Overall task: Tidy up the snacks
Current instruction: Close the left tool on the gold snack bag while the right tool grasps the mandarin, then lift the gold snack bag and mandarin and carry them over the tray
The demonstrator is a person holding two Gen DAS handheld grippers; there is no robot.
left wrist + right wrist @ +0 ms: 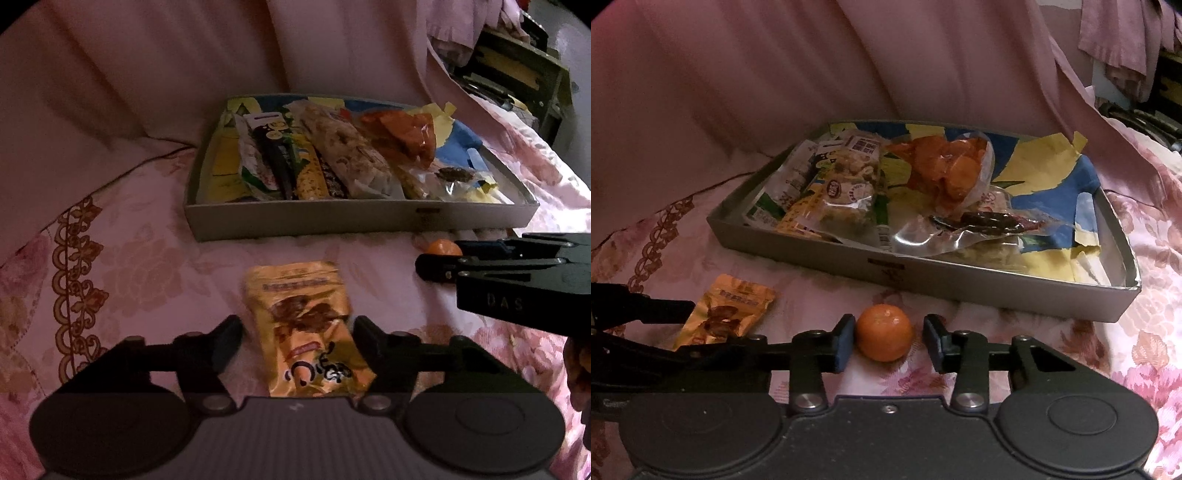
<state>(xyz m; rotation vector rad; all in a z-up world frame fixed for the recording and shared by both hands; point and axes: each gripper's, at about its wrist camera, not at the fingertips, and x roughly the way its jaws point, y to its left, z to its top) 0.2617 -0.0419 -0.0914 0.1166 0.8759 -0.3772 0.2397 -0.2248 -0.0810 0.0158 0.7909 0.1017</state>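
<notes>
An orange-yellow snack packet (306,325) (727,314) lies flat on the pink floral bedspread. My left gripper (297,332) straddles it: the right finger touches the packet's edge, and a narrow gap shows at the left finger, so it is open. A small round orange (884,332) (441,246) rests on the bedspread between the fingers of my right gripper (888,341). Its left pad touches the fruit and the right pad stands slightly off it, so it is open too. Behind both sits a grey shallow box (332,221) (960,284) holding several snack bags.
Pink curtain-like fabric (147,74) hangs behind the box. A dark shelf unit (517,74) stands at the far right, beyond the bed. The right gripper's body (517,280) reaches in from the right, close to my left gripper. Bare paper lining shows at the box's right end (1052,173).
</notes>
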